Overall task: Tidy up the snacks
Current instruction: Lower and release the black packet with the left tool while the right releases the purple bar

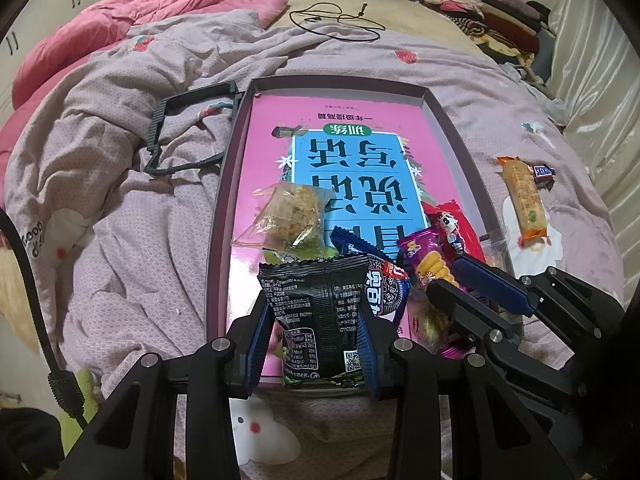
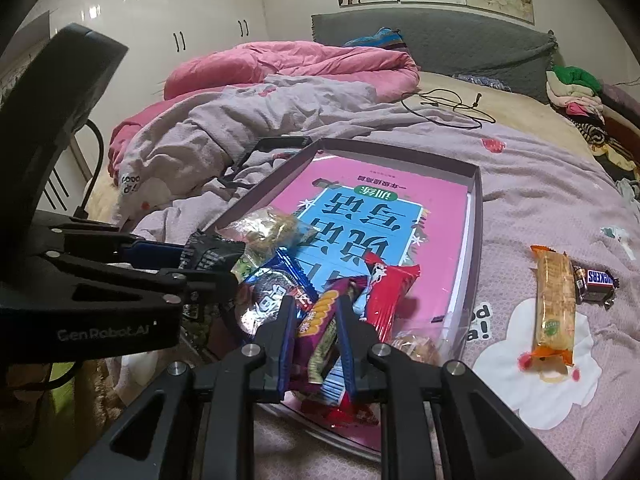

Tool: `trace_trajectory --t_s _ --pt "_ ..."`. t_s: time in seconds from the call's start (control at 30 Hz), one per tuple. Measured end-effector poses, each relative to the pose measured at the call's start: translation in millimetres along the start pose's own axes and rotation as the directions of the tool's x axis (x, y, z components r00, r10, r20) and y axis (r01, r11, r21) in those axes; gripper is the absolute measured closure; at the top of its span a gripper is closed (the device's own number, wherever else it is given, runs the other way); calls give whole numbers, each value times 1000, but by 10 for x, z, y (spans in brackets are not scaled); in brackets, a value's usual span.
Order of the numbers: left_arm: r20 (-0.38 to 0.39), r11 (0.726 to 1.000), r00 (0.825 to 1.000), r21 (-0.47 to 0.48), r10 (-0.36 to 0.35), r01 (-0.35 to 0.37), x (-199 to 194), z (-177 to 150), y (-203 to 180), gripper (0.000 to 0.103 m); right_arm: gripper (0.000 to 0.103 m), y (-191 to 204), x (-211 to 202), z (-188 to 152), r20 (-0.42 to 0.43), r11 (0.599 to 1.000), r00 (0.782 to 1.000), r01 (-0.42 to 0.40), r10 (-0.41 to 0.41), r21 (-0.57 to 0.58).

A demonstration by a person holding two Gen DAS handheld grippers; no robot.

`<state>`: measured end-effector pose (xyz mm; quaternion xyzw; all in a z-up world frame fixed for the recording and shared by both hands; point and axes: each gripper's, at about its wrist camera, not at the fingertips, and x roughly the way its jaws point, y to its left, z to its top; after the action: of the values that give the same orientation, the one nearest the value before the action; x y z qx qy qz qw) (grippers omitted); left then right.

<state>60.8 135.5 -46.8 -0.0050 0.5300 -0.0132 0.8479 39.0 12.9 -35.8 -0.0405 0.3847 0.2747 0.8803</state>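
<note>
A shallow box tray (image 1: 454,128) (image 2: 476,200) with a pink book inside lies on the bed. My left gripper (image 1: 316,324) is shut on a black snack packet (image 1: 320,312) over the tray's near end; it shows in the right wrist view (image 2: 208,256). My right gripper (image 2: 316,320) is shut on a purple biscuit packet (image 2: 320,320) (image 1: 428,264). In the tray lie a clear pastry bag (image 1: 294,216), a blue Oreo packet (image 2: 276,288) and a red packet (image 2: 390,292). An orange wafer bar (image 2: 554,304) (image 1: 522,196) and a Snickers (image 2: 596,280) lie on the bedspread right of the tray.
A black frame (image 1: 188,132) lies left of the tray on the rumpled lilac duvet (image 1: 120,200). A pink quilt (image 1: 140,20) is at the back left, a black cable (image 1: 340,24) behind the tray, folded clothes (image 1: 480,4) at the back right.
</note>
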Motion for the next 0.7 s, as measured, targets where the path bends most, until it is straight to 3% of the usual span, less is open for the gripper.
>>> trace_trajectory --t_s 0.3,0.7 --pt "-1 1000 1000 -1 1 -1 3 3 -4 63 83 -2 -121 -73 -4 1000 1000 -16 15 -3" --pt "-1 1000 1000 4 6 -6 -7 2 -6 62 83 -20 -90 -82 9 999 1000 29 -28 -15"
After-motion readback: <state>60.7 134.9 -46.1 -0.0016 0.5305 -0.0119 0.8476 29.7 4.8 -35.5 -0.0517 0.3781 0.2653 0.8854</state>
